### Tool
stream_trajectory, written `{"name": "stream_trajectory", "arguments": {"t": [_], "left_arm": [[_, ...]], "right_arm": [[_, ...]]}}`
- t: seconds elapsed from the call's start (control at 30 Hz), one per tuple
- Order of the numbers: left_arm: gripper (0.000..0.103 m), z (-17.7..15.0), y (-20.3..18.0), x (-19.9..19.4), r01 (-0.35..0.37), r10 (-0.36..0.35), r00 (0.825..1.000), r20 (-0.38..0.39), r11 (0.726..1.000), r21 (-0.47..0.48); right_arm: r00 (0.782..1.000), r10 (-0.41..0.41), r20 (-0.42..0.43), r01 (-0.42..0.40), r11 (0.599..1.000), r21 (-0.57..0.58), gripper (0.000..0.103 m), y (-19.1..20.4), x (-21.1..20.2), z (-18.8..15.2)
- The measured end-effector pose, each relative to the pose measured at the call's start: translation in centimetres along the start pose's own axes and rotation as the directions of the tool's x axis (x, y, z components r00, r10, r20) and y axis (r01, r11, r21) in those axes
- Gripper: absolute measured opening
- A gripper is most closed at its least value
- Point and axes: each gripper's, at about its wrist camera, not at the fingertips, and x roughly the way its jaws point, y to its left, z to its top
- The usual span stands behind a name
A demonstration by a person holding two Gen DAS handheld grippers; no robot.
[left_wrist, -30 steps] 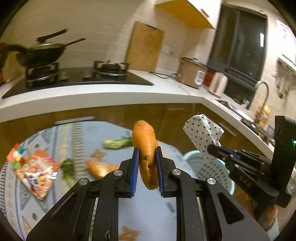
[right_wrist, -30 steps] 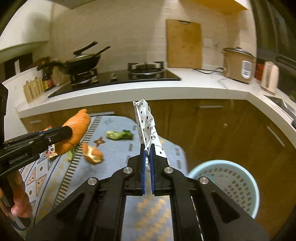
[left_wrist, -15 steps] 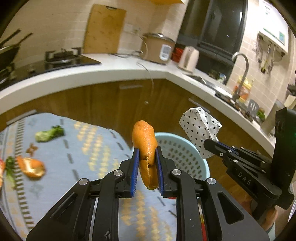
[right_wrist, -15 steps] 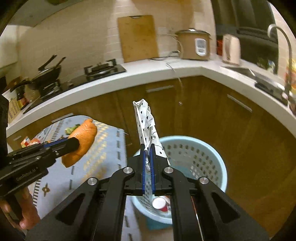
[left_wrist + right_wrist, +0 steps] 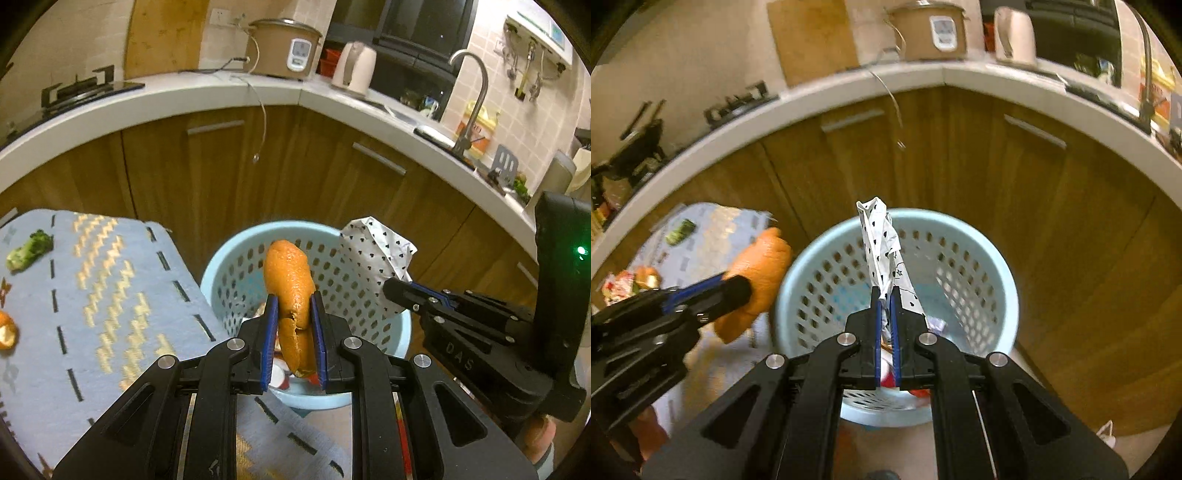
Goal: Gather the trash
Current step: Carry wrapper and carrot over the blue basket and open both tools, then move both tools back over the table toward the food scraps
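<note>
here | right tool (image 5: 397, 290) body: "das" | left tool (image 5: 737, 286): unreadable

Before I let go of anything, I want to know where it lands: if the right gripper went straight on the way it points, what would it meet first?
Probably the blue basket: the right gripper, shut on spotted paper, points into its open mouth.

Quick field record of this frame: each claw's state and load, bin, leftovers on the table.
left claw: shut on orange peel
right claw: shut on spotted paper wrapper
bin: light blue basket, below both claws, some trash already inside
table: blue patterned cloth
left on table: green vegetable scrap, orange peel piece at the frame edge
drop status: neither item released yet
</note>
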Motion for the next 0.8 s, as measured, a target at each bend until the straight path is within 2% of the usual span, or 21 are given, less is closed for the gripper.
{"name": "stream_trajectory", "arguments": {"t": [0.17,0.23,0.3,0.53,0.57,0.67,0.8], "left_arm": [[0.022,-0.2,0.5,0.9,0.007,-0.008,0.999,-0.031,1.000,-0.019],[0.034,-0.2,0.8,0.6,0.019,-0.019,1.000,-0.023,0.999,-0.030],[0.044,-0.2,1.0,0.1,0.009,-0.009,1.000,-0.004,1.000,-0.030],[0.046,-0.2,1.9,-1.6,-0.002,0.003,1.000,0.027,0.999,-0.042],[0.046,-0.3,2.0,-1.8,-0.003,0.004,1.000,0.030,0.999,-0.044],[0.046,-0.6,2.5,-2.3,-0.008,0.010,0.999,0.036,0.998,-0.061],[0.046,-1.1,3.2,-3.5,-0.020,0.023,0.999,0.046,0.998,-0.066]], "right_arm": [[0.999,-0.001,-0.049,0.003,0.999,0.054,0.004,-1.5,1.4,-0.4],[0.998,0.010,-0.065,-0.006,0.998,0.069,0.005,-1.8,1.7,-0.2],[0.997,0.012,-0.070,-0.007,0.997,0.083,0.010,-2.1,1.8,-0.3],[0.997,0.048,-0.069,-0.040,0.993,0.110,0.016,-2.2,1.3,-0.3],[0.997,0.051,-0.066,-0.043,0.993,0.108,0.019,-2.1,1.1,-0.3],[0.997,0.055,-0.051,-0.050,0.994,0.097,0.038,-1.5,0.6,-0.2],[0.997,0.073,-0.030,-0.071,0.994,0.077,0.040,-0.3,-0.2,0.1]]}}
